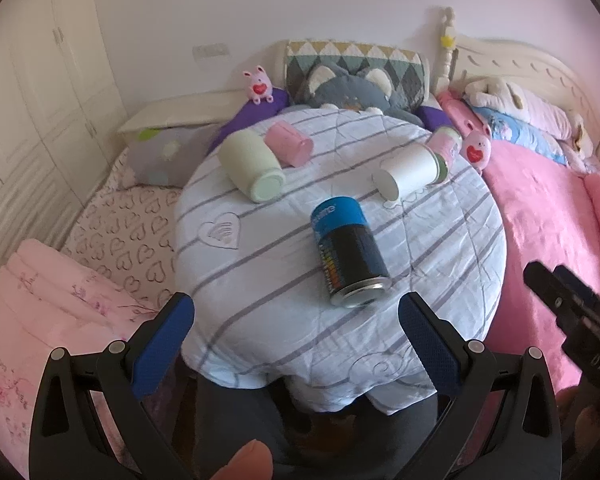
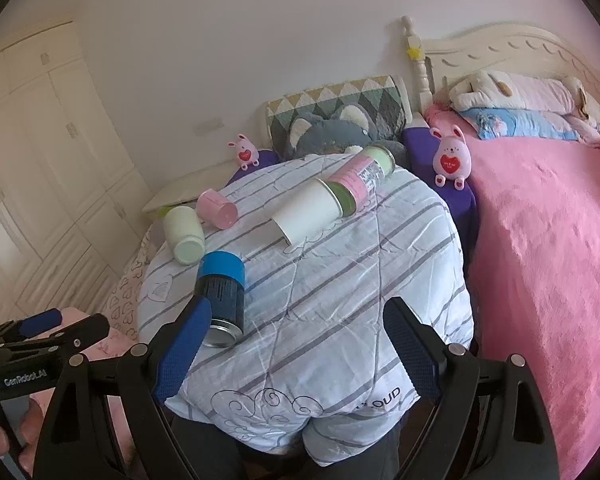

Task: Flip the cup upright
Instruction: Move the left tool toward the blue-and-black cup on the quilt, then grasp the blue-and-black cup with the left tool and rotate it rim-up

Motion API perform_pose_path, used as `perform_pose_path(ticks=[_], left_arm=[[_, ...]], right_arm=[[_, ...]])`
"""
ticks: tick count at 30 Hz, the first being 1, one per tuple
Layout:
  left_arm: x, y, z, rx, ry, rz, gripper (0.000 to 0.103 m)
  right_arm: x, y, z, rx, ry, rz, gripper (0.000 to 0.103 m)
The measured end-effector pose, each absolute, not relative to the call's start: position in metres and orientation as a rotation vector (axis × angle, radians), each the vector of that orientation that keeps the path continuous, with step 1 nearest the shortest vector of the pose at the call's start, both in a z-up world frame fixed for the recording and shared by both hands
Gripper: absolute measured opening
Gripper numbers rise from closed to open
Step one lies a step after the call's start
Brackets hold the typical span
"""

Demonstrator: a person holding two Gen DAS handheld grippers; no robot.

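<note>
A white paper cup (image 1: 410, 171) (image 2: 306, 210) lies on its side on the striped cloth of a round table (image 1: 260, 264) (image 2: 340, 300), far right of middle. A pale green cup (image 1: 252, 168) (image 2: 183, 235) and a pink cup (image 1: 289, 143) (image 2: 217, 210) lie on their sides at the far left. A blue and black can (image 1: 350, 250) (image 2: 221, 294) lies on its side near the front. My left gripper (image 1: 296, 344) is open and empty at the near table edge, just short of the can. My right gripper (image 2: 298, 344) is open and empty, its left finger beside the can.
A pink and green canister (image 1: 444, 144) (image 2: 360, 176) lies behind the white cup. Pink bunny toys (image 1: 476, 146) (image 2: 452, 158), a grey plush (image 1: 352, 92) and pillows sit behind the table. A bed with a pink blanket (image 2: 548, 260) lies right. Folded pink bedding (image 1: 40, 312) lies left.
</note>
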State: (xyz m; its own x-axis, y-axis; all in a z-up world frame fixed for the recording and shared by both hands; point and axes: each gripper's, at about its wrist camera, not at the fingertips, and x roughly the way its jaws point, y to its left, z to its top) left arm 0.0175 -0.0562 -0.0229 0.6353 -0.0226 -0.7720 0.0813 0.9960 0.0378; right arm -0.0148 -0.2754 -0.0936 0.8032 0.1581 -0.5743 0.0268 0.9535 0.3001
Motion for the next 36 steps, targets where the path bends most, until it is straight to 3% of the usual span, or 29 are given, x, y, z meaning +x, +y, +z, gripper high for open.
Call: perform_pose_path(ticks=[24,33,36], left_arm=[[0.14,-0.101,-0.109,0.005,1.15,-0.041,0.103],[0.172,-0.091,-0.142,-0.143,1.277,-0.036,0.103],[0.174,-0.085,-0.146,-0.193,1.288,-0.034,0.09]], right_arm=[[0.063,-0.319,-0.151,0.352,0.791,0.046,0.089],[0.082,-0.321,-0.163,0.346,0.838,0.034,0.089],[0.085,-0.322,-0.163,0.344,0.845,0.027,0.089]])
